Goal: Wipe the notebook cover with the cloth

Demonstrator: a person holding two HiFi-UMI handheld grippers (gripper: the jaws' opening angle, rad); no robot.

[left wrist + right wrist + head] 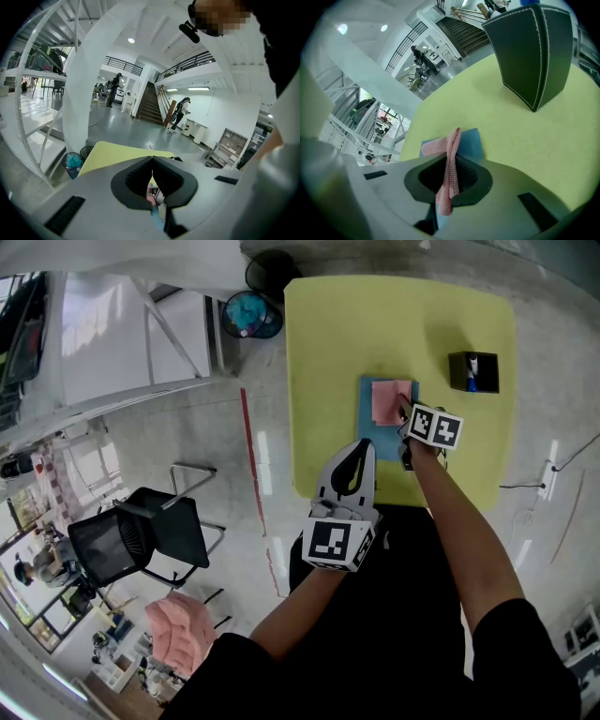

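Nearest, the left gripper [360, 448] has its jaws pressed together on nothing, at 7 o'clock from the flat blue notebook [377, 435]. The right gripper [405, 414] has its jaws clamped on the pink knitted cloth [388, 399] (a fold runs between them), which lies at the notebook's 12 o'clock end. The notebook's long axis runs 12-to-6 on the yellow table [394, 324].

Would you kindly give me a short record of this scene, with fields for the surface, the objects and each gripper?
surface: yellow-green table
notebook: blue, flat on the table
cloth: pink, on the notebook's far part, one edge pinched up
right gripper: jaws shut on the cloth, over the notebook
left gripper: jaws together, empty, by the notebook's near left corner; contact cannot be told
other: black holder, on the table to the right of the notebook, apart from it
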